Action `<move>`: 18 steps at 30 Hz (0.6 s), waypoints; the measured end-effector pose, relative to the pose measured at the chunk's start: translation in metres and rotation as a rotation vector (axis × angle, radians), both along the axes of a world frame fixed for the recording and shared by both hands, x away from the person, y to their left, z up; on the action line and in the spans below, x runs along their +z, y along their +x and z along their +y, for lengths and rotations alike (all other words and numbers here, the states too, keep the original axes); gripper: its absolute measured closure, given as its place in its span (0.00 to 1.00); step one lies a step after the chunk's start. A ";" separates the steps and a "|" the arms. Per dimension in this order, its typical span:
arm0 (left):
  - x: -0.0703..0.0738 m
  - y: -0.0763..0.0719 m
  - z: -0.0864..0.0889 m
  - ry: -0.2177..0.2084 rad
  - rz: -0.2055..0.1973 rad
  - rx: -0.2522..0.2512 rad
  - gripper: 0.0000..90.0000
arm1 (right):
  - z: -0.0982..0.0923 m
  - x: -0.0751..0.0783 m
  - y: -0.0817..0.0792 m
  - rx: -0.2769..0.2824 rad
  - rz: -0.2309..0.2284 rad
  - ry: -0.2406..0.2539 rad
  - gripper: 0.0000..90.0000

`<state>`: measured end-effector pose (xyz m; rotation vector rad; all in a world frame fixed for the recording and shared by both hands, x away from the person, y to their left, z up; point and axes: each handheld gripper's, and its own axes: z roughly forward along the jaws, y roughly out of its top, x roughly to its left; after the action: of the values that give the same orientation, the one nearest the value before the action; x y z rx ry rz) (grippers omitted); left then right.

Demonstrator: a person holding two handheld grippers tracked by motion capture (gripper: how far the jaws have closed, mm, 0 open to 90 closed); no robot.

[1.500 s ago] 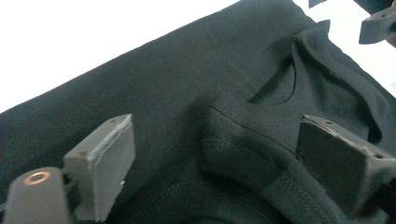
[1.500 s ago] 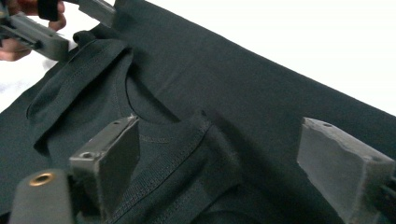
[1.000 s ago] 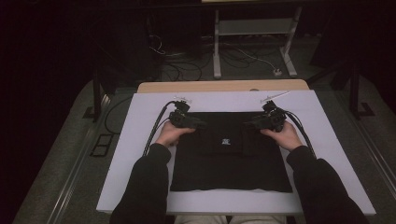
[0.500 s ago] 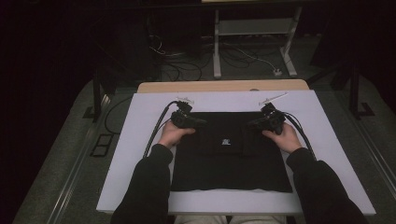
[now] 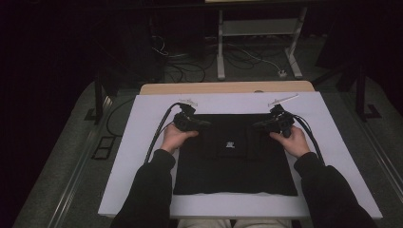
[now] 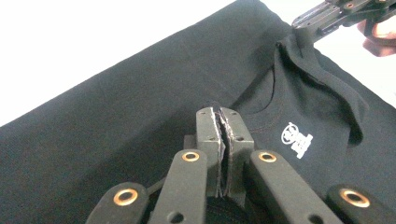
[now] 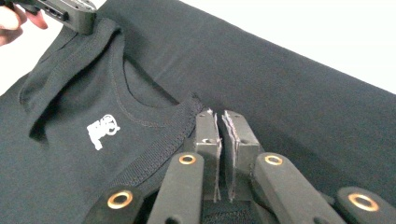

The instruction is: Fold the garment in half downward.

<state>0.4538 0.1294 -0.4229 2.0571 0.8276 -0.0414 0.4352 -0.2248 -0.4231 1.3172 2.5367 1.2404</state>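
Left side: the left hand (image 5: 174,138) rests on the near-left part of a black garment (image 5: 233,161) and carries the left gripper (image 5: 202,124), which points inward over the cloth near its far edge. Its jaws have just been closing. In the left gripper view they stand pressed together, with a thin dark fold of the garment's fabric caught at their tips (image 6: 223,122). A black cable (image 5: 157,137) trails from this gripper back along the person's left sleeve (image 5: 149,190).

Centre: the garment lies flat and spread on the white table cover (image 5: 138,156), roughly in the middle of it, its near edge close to the person. A small white logo (image 5: 230,145) sits on the inner panel below the ribbed neckline (image 7: 154,140).

Right side: the right hand (image 5: 294,140) rests at the garment's right edge and carries the right gripper (image 5: 259,126), pointing inward toward the left one. Its jaws have also just been closing. In the right gripper view they stand nearly together, a narrow slit between the pads, with the neckline's ribbed edge at their tips; whether cloth sits between the pads cannot be told from that view
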 end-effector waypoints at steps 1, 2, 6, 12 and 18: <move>0.000 -0.001 0.000 -0.006 -0.006 0.008 0.96 | -0.001 0.001 0.000 0.000 0.002 0.007 0.93; 0.001 -0.003 0.001 -0.011 -0.008 0.016 0.96 | -0.001 0.001 -0.001 0.000 0.004 0.013 0.93; 0.002 -0.007 0.003 -0.014 -0.020 0.021 0.96 | -0.003 0.004 -0.002 0.001 0.003 0.025 0.93; 0.007 -0.012 0.008 -0.049 -0.016 0.037 0.96 | -0.007 0.010 -0.009 -0.002 -0.003 0.056 0.93; 0.010 -0.020 0.008 -0.057 0.006 0.061 0.96 | -0.013 0.011 -0.016 -0.013 -0.004 0.080 0.93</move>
<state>0.4334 0.1371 -0.4129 1.9780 0.8824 -0.0371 0.4193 -0.2376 -0.4117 1.3418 2.4965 1.3536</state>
